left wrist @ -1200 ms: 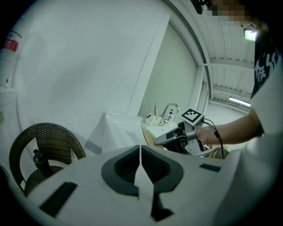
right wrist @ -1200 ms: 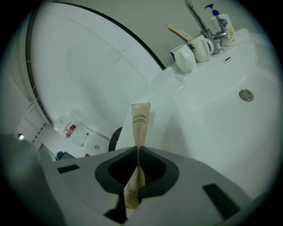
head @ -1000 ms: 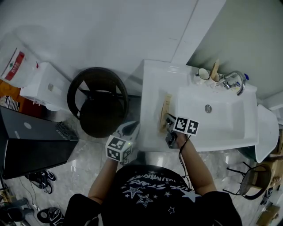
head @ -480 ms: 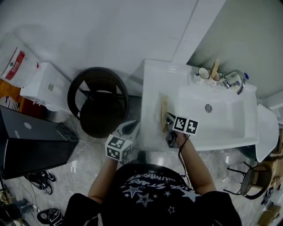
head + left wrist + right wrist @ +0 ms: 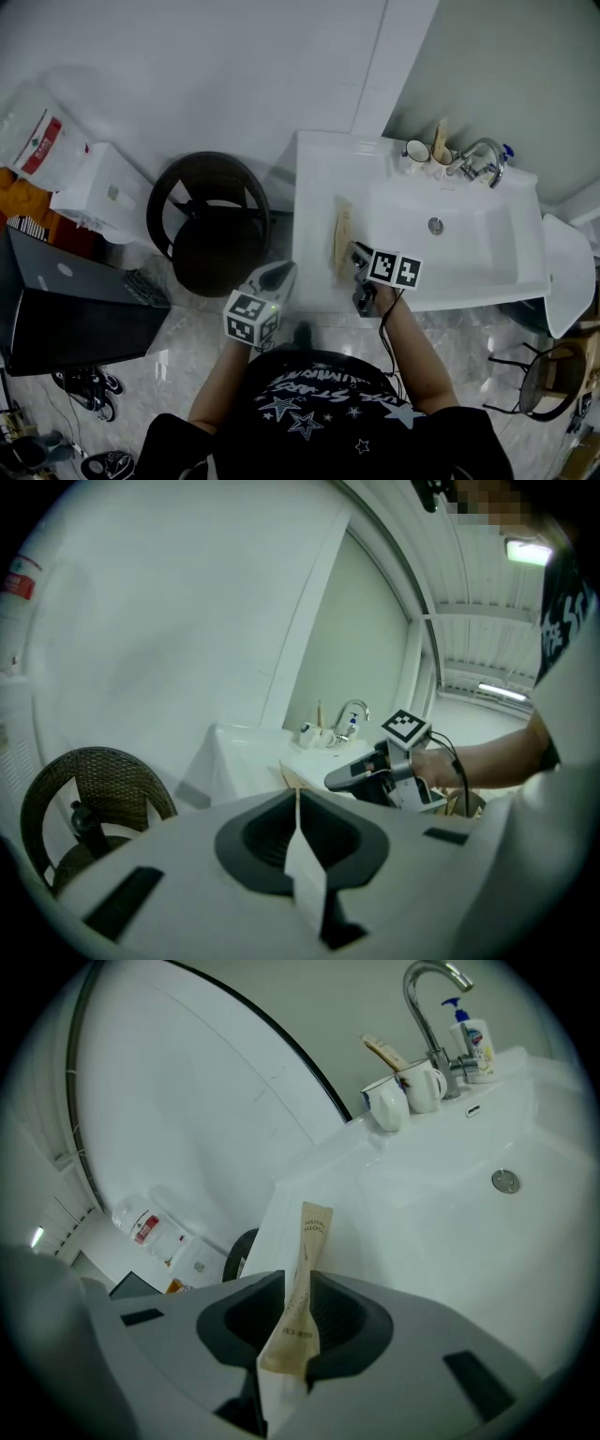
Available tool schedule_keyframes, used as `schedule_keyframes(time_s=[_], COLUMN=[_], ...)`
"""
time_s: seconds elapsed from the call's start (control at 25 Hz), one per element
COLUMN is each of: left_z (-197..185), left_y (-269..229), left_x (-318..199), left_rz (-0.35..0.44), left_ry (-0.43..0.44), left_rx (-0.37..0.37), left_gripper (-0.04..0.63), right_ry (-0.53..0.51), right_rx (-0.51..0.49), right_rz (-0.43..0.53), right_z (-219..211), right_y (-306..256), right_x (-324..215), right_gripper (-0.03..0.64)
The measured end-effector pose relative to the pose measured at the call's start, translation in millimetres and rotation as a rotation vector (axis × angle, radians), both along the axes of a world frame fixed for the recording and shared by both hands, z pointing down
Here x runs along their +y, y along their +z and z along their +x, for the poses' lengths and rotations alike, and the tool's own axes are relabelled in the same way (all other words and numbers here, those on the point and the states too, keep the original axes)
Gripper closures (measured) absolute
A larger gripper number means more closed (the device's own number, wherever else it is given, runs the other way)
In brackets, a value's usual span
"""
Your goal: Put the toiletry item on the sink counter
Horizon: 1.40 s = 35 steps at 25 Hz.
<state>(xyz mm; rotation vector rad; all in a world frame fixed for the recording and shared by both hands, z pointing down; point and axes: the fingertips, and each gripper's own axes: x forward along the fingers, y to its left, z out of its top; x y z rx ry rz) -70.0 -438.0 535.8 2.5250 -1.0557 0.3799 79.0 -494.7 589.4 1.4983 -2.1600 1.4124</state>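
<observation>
Gripped toothbrush packet in R gripper, over sink counter beside basin. Held L gripper closed, empty (off-counter). Risked slip into basin if released w/ tilt.

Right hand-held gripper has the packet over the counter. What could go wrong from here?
1. The packet is pinched at one end by the right hand-held gripper; it may swing on release.
2. It is beside the basin rim, so it could slide in rather than stay on the counter.
</observation>
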Motion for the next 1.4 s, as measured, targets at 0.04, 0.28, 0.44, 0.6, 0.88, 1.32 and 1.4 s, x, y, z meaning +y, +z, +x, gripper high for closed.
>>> schedule_keyframes(time_s=[0.04, 0.28, 0.44, 0.6, 0.88, 1.32, 1.4], left_z=[0.9, 4.3, 10.8, 25.7, 48.6, 70.1, 71.5], left_y=[-1.6, -14.8, -22.3, -27.3, -28.8, -38.3, -39.0], left_x=[4.9, 38.9, 66.1, 96.6, 152.0, 236.3, 252.6], left_rz=[0.002, 0.03, 0.044, 0.057, 0.066, 0.075, 0.071], left_ry=[-0.004, -0.039, -0.056, -0.059, -0.053, -0.067, -0.072], left_rx=[-0.001, -0.006, -0.012, -0.014, -0.019, -0.028, -0.028], left_gripper=[0.572, 0.572, 0.571, 0.572, 0.572, 0.572, 0.572], right_ry=[0.0, 0.007, -0.019, -0.043, -0.121, -0.168, -0.184], right_rx=[-0.006, -0.009, -0.036, -0.056, -0.05, -0.099, -0.099], right_rz=[0.005, 0.072, 0.141, 0.178, 0.182, 0.197, 0.201], right_z=[1.7, 16.8, 22.3, 32.3, 40.6, 52.8, 51.3], right_y=[-2.3, -25.2, -46.8, -61.1, -63.8, -68.6, -69.6], right_x=[4.6, 36.4, 60.1, 88.2, 146.8, 235.4, 252.9], right_gripper=[0.543, 0.543, 0.543, 0.559, 0.597, 0.6, 0.6])
